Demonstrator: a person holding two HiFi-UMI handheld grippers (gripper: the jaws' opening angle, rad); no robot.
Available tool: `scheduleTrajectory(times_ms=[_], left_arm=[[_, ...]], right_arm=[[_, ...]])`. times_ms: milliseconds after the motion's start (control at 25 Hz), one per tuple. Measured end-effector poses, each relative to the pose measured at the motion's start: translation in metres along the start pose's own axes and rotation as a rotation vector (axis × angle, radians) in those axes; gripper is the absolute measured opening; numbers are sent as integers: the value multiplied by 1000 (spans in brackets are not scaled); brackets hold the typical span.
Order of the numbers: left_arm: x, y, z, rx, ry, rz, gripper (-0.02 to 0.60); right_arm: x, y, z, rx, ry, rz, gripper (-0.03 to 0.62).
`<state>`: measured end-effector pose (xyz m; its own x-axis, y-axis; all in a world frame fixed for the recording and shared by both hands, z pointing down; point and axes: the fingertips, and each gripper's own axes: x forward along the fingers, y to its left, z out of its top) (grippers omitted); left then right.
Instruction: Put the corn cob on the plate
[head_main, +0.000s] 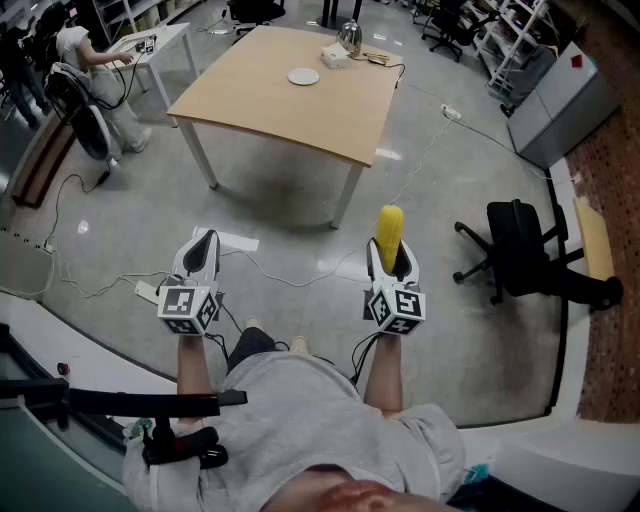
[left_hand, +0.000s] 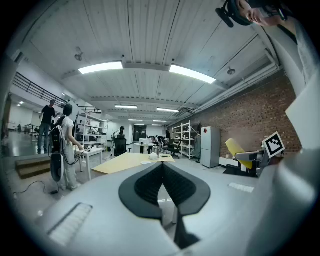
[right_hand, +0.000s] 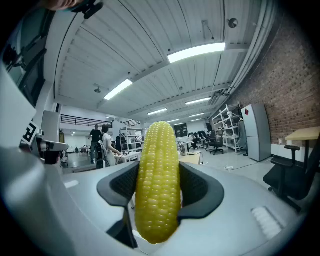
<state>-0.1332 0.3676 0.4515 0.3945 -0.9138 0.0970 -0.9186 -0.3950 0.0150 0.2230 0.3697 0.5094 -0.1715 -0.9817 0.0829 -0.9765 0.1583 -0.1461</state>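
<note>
Finding one: the right claw (head_main: 391, 266) is closed on the corn (right_hand: 157, 180). Both pads press its sides. The cob stands upright between them, its tip well above the jaws and its butt below them. Grip appears sound; I see no slip or tilt.

Finding two: the left claw (head_main: 203, 250) is closed with its pad tips touching and holds nothing. It hangs level beside the right one, well apart from it.

Finding three: the plate (head_main: 303, 76) lies bare on the table (head_main: 262, 112), towards its far side. Open floor (head_main: 300, 215) lies between me and the table. The corn is nowhere near the plate.

Assessment: pickup is done; the step in hand is the carry. Placement is not yet begun.

Next move, in my judgement: walk to the table's near edge, reach the right claw over the top, and bring the cob down over the plate. It should be tipped flat before the jaws part, since a cob set on end is likely to topple and roll off.
</note>
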Motion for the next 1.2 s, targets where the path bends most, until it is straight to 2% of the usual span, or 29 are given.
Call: scheduleTrajectory(times_ms=[320,800,1200], left_arm=[[-1,4,-6,6,-10,1,20],[3,-13,-4,22,18,0,20],[63,4,-9,26,31,-28,20]], right_arm=[[-3,1,1,17,-2,19,249],[-4,-3,-2,29,22,51,249],[45,-18,-6,28,25,28,249]])
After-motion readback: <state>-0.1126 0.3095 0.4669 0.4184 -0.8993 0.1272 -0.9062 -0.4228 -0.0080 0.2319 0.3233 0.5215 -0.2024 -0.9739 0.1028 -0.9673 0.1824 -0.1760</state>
